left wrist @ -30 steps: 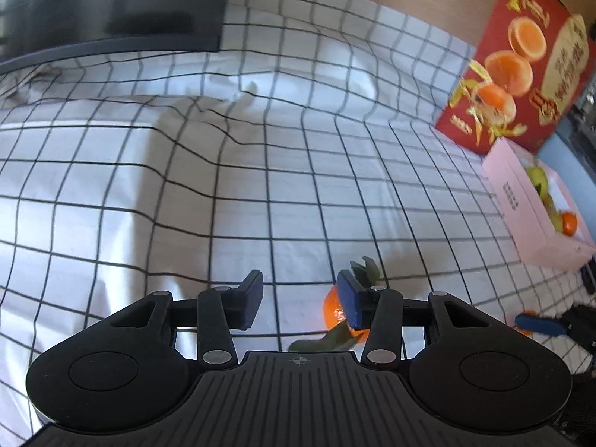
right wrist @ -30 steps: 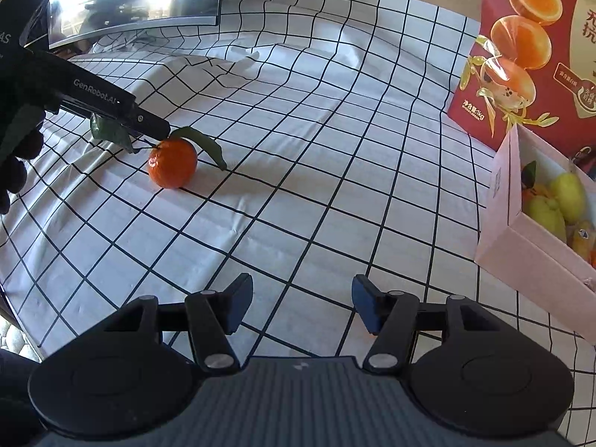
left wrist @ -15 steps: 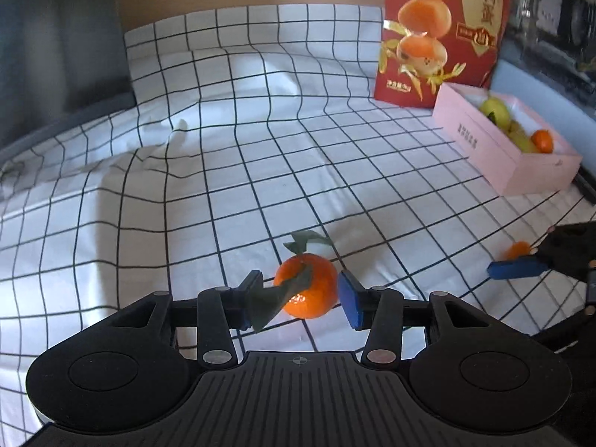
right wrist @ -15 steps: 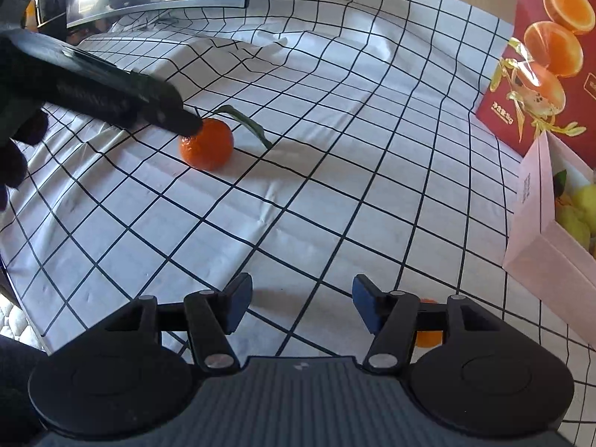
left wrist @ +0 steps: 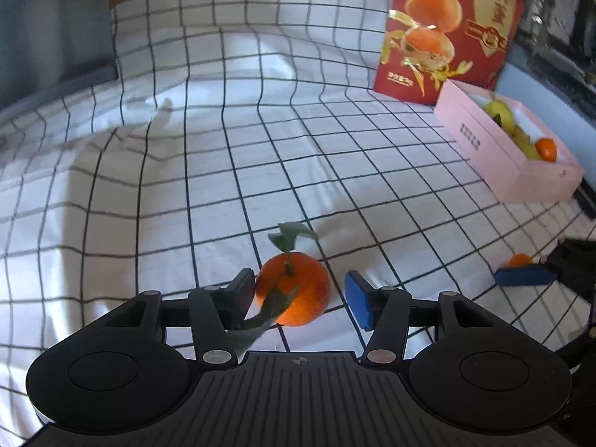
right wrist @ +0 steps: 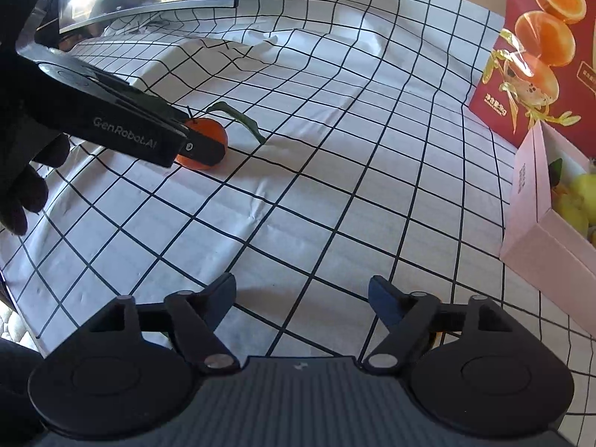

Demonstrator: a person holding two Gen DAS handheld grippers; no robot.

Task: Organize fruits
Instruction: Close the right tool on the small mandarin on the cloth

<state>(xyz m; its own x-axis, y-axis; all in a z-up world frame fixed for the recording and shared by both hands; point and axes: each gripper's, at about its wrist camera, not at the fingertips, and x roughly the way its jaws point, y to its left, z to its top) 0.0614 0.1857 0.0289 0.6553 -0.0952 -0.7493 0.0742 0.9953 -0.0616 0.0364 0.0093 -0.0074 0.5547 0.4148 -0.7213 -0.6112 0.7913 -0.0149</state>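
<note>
Some fruit already sits in the pink box (left wrist: 495,156) at the right — yellow-green pieces and one small orange (left wrist: 545,148). Two remain out on the checked cloth (left wrist: 208,186). The leafy tangerine (left wrist: 294,292) lies between the jaws of the left gripper (left wrist: 298,298), which are opening; the left pad looks to be against the peel, the blue right one stands clear, so nothing is clenched yet. The right gripper (right wrist: 301,298) is also opening over bare cloth, with a second small orange (left wrist: 520,259) just beside its blue finger. The way to the box looks open; the red carton (left wrist: 447,26) stands upright behind it, and the cloth wrinkles farther back.
</note>
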